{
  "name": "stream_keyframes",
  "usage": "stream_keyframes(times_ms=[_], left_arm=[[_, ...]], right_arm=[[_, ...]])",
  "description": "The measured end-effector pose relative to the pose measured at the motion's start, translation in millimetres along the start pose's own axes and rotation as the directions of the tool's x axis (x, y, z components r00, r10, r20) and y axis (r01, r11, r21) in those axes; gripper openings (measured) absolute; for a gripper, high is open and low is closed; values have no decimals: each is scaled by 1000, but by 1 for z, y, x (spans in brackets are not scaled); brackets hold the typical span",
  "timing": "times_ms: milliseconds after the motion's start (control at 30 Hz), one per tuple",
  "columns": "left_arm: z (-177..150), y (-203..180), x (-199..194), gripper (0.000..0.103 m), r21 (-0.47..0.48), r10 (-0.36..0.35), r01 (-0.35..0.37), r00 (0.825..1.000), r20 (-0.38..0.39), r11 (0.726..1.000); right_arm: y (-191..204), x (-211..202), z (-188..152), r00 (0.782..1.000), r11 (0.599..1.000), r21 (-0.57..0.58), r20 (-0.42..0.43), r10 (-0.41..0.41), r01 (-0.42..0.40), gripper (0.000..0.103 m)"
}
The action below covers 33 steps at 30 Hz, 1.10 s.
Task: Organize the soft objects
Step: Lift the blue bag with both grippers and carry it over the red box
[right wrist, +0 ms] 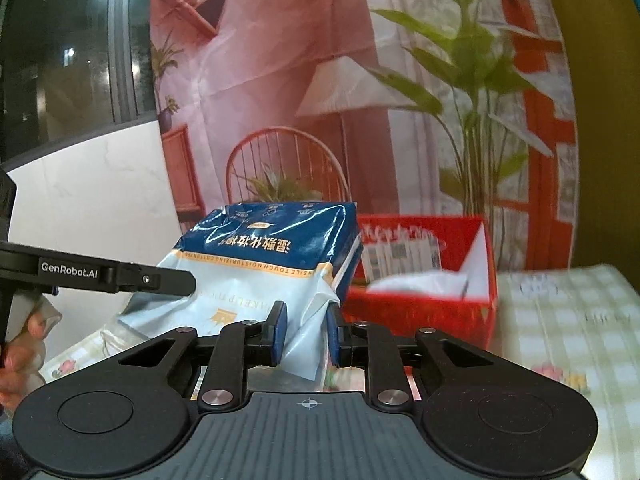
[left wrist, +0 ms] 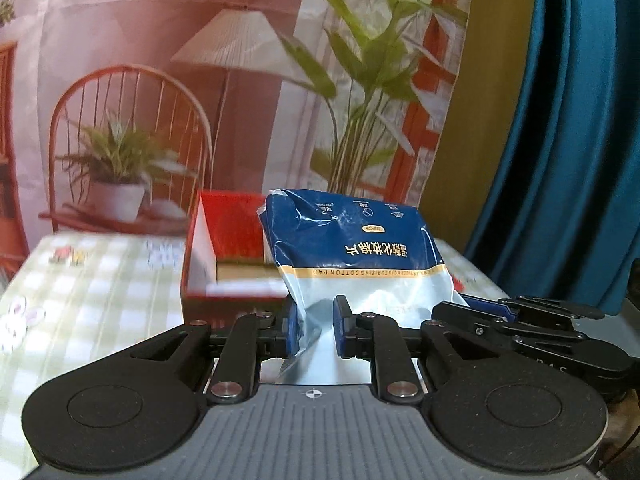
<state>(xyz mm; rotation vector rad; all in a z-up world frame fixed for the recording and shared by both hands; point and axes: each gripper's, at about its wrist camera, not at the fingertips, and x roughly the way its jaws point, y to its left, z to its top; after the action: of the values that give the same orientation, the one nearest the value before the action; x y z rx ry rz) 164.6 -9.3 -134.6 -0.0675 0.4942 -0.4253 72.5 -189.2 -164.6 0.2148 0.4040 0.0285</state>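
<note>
- I am carrying the soft blue-and-white plastic cotton-pad pack (left wrist: 352, 248), left gripper (left wrist: 316, 330) and right gripper (right wrist: 306, 334) each pinching its crinkled lower edge.
- The open red cardboard box (left wrist: 200, 248) is waiting at ten o'clock on the checked green tablecloth (left wrist: 92, 280); next, probably, lowering it inside.
</note>
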Motion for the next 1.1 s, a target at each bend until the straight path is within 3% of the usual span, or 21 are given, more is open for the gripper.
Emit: stream_keyframes(times_ms=[233,400,800,1100], left_arm=[[43,21,48,19,-22,-2,2,1000,20,1000],[62,26,95,19,-6,50,-50,999,1,999],[62,54,150,19,-17,94,-95,995,-44,995],[45,65,168,19,-19,96,-100,983,-157,995]], right_arm=[[-23,53,38,1000,1000,-10,8,-24,24,19],[-36,101,49,996,995,52,-30,-82,83,19],[-42,172,63,981,987,-45,-111,-159,154,19],[-44,192,49,956,984,-52,-234,-176,169,18]])
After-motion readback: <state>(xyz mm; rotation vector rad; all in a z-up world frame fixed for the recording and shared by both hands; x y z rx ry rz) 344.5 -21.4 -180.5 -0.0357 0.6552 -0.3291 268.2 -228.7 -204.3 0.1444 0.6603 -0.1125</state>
